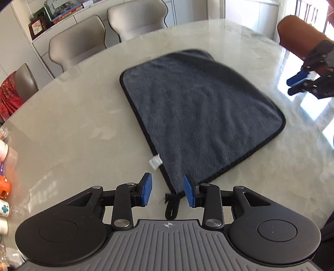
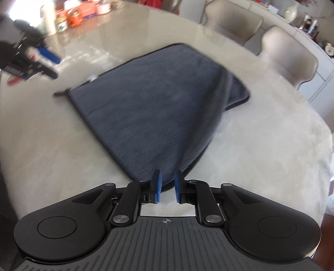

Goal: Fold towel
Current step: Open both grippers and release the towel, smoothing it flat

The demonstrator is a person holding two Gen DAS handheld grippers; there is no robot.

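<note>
Dark grey towel point(image 1: 200, 116) lies spread on the pale marble-look desk point(image 1: 73, 129), black trim all round, white tag point(image 1: 155, 161) on its near-left edge, black hanging loop point(image 1: 171, 205) at the near corner. In the right wrist view the towel point(image 2: 150, 116) is blurred and its near corner rises off the desk toward the camera.

Left gripper point(image 1: 168, 190): blue-padded fingers point(image 1: 147, 188) apart, straddling the looped corner, not clamped on anything. It also shows blurred at upper left of the right wrist view point(image 2: 44, 61).

Right gripper point(image 2: 167, 188): fingers point(image 2: 158, 186) set close either side of the raised corner, with a gap showing between the pads; can't tell if they pinch the cloth. In the left wrist view it is at far right point(image 1: 300, 83), off the towel's edge, fingers a little apart, with an orange sleeve point(image 1: 298, 39) behind it.

Containers: jars and bottles point(image 2: 68, 18) clustered at the desk's far edge, contents too blurred to tell. Beige chairs point(image 1: 79, 52) around the desk.
</note>
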